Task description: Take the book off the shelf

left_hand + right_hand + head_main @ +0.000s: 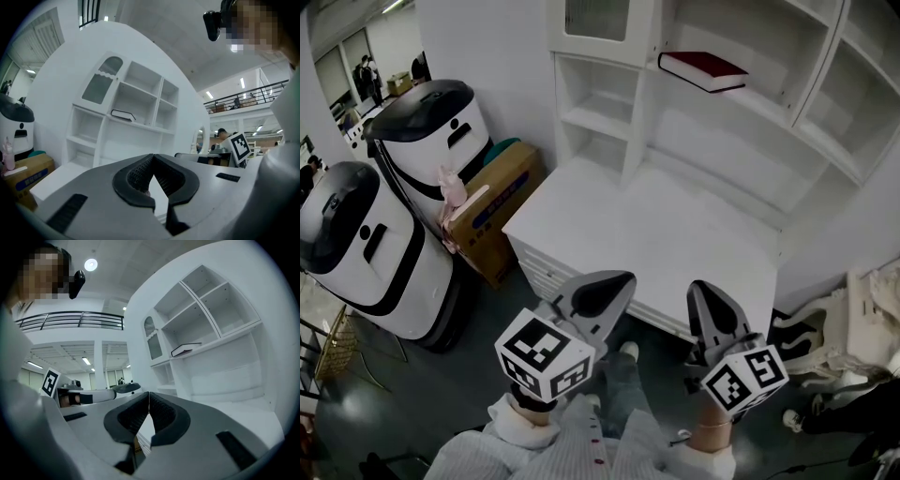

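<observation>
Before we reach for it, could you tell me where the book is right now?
In the head view, the book lies flat on an upper shelf of the white shelf unit, right of its glazed door.

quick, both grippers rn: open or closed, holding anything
Left gripper: closed, jaws together, holding nothing.
Right gripper: closed, jaws together, holding nothing.

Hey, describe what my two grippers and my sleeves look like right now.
The left gripper and right gripper are both smooth grey shells tapering to a point, lined with black ribbed pads. Each carries a white cube printed with black square markers. The pale sleeves end in thick white cuffs.
</observation>
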Available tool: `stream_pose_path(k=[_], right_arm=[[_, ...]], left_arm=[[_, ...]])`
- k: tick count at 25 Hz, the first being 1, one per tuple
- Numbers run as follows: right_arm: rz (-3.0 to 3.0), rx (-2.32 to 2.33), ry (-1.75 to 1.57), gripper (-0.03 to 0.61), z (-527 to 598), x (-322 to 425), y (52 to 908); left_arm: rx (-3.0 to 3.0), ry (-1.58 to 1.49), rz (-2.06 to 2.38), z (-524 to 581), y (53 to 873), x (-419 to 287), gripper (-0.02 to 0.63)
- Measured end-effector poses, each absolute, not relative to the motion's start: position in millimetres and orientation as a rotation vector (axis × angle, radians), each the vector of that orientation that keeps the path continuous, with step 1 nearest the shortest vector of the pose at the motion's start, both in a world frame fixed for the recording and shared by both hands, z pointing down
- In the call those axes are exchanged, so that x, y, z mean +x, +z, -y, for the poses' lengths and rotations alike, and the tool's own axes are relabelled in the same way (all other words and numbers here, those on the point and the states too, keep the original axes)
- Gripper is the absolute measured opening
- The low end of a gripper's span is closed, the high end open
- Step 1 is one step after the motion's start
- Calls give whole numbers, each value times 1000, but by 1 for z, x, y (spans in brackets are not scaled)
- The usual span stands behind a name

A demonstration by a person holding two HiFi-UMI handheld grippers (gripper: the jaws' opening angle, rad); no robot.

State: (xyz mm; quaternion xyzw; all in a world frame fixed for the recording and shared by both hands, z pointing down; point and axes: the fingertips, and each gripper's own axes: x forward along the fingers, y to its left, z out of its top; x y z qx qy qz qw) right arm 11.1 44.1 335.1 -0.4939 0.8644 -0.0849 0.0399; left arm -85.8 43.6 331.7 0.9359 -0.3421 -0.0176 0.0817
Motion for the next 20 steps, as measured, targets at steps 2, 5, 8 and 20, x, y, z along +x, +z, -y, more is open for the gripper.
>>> stream_pose_path(k=[2,5,8,20], right_arm=[[-2649,-1511,-263,14,-29,12,335],[-2650,-1509,-258,14,-4,15,334],[-2657,-1499,-251,14,25,20,332],[-2690,-1461,-185,15,152,63,299]], left_arm=[[2796,-51,1021,-31,332,-84,11],[2798,-52,1023,-7,331,-81,11],[2798,-55,1033,22,330,-75,11],[2824,-77,1070,148,298,-25,11]])
